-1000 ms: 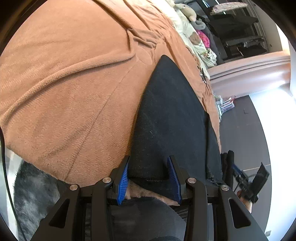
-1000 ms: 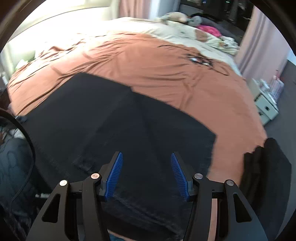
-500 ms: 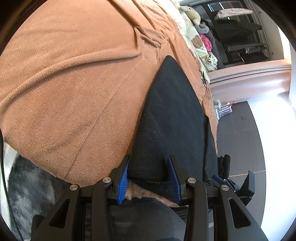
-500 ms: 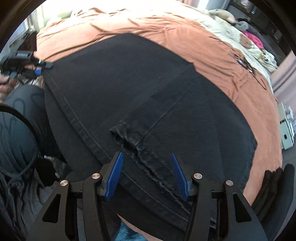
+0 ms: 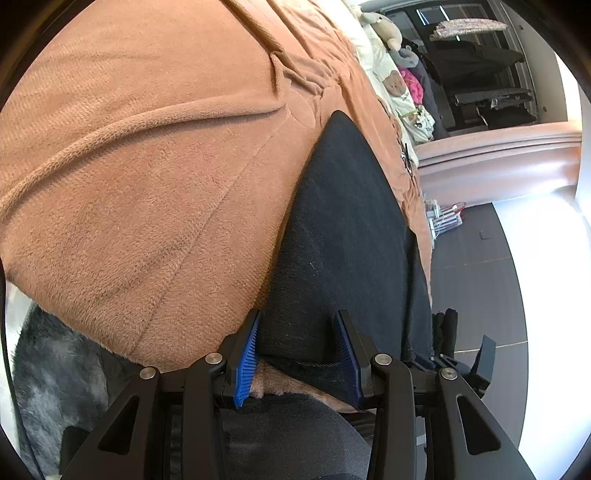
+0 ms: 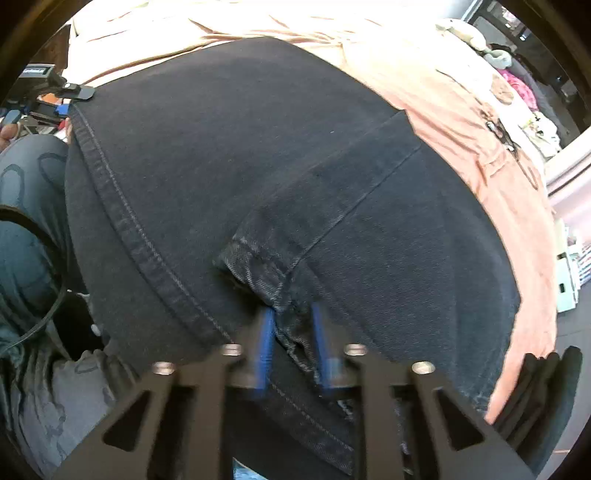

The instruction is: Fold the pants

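Pants (image 6: pixel 258 155), black denim, lie spread flat on an orange-brown blanket (image 5: pixel 147 184) over the bed. The right gripper (image 6: pixel 291 343) has its blue pads drawn narrow around a bunched fold at the near hem seam (blur hides whether they actually pinch it). The left gripper (image 5: pixel 295 354) stands wide at the near left corner of the pants, cloth lying between its pads without being squeezed. Beyond, at the far end of the bed, sit stuffed toys (image 5: pixel 391 33) on a pale sheet.
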